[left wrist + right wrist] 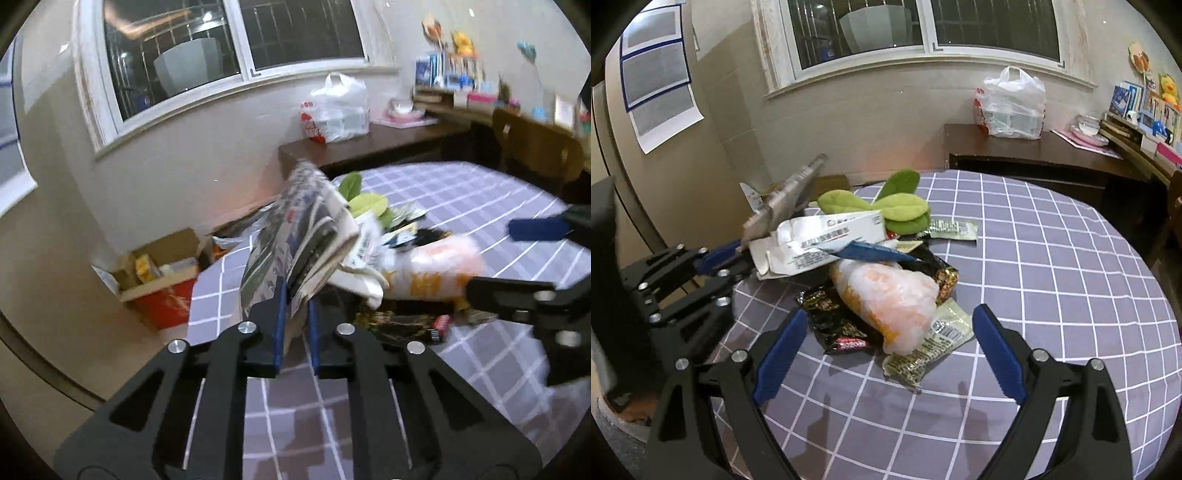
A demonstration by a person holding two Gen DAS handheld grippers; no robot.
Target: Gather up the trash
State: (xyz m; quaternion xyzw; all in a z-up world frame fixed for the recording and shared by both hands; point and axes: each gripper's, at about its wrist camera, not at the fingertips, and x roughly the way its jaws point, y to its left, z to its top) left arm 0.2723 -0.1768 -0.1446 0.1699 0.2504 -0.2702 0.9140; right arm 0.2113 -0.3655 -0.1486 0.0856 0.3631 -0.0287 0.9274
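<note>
The left gripper is clamped on a folded newspaper, which stands tilted above the table edge. The right gripper hangs with its jaws wide apart, either side of the orange bag in the trash pile. Wrappers, a torn carton and green leaves lie heaped on the checked cloth.

No wording can be made out anywhere. The torn white carton carries printed lines and a barcode, and the folded newspaper carries print, all too blurred to read.
</note>
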